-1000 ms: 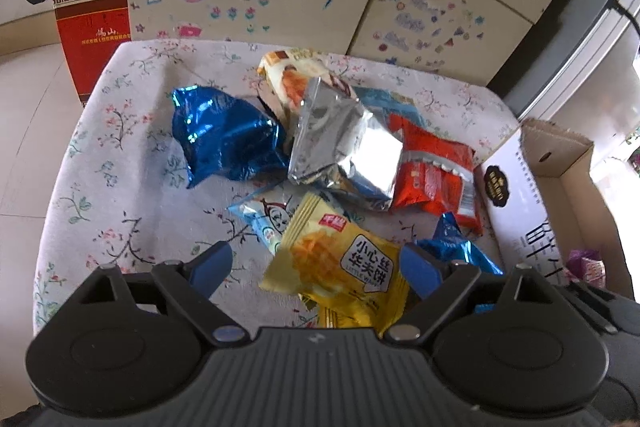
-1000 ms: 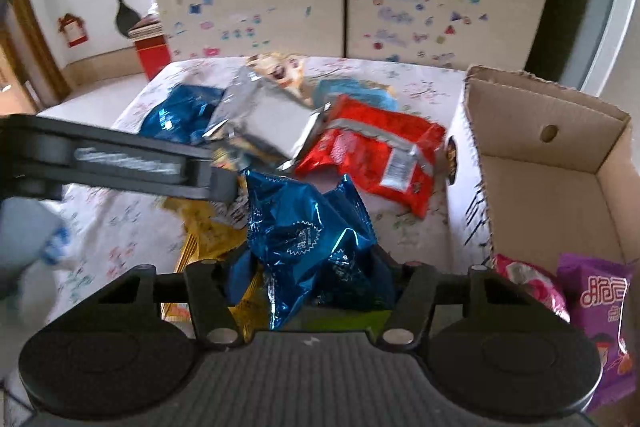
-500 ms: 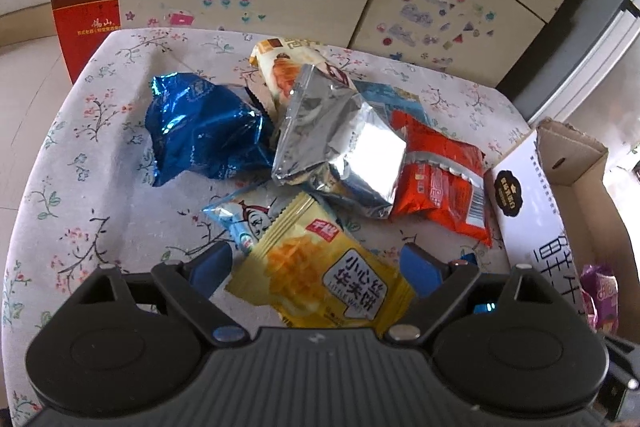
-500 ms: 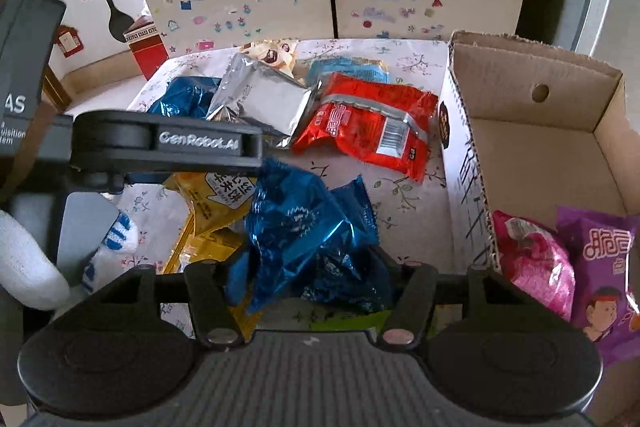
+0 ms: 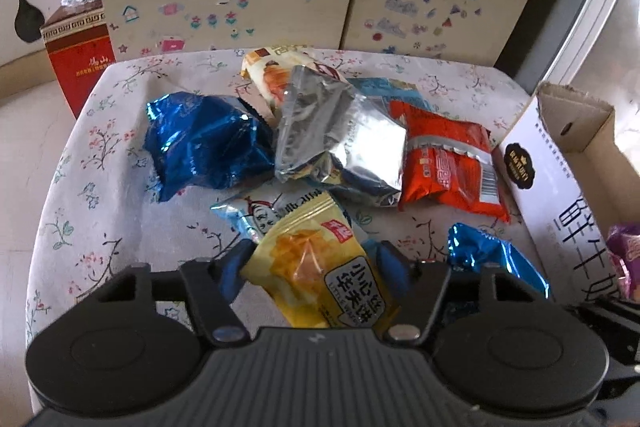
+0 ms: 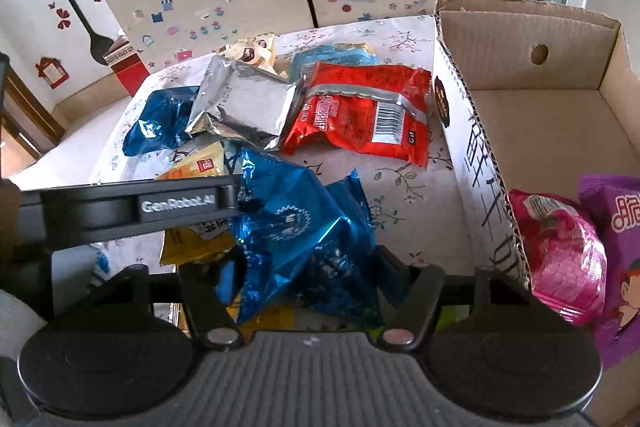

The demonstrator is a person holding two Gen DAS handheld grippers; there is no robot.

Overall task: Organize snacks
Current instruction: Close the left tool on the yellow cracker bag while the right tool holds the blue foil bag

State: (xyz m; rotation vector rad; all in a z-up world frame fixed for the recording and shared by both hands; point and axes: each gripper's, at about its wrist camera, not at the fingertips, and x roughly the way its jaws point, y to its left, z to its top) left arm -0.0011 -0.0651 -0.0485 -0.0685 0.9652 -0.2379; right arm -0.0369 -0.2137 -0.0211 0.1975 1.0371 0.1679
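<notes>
Snacks are mid-sort: the yellow wafer packet (image 5: 320, 267) sits between the left claw (image 5: 312, 267) as its jaws close for a lift, while the right claw (image 6: 308, 267) is clamped on a blue foil bag (image 6: 296, 227), with the cardboard box (image 6: 560, 115) just right, ready to receive it.

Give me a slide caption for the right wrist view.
Right hand-held gripper grips a blue foil snack beside the cardboard box.

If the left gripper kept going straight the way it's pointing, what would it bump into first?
Probably the yellow snack packet: it already lies between the closing jaws of the left gripper. Just beyond sits the light blue packet, though depth is hard to judge.
</notes>
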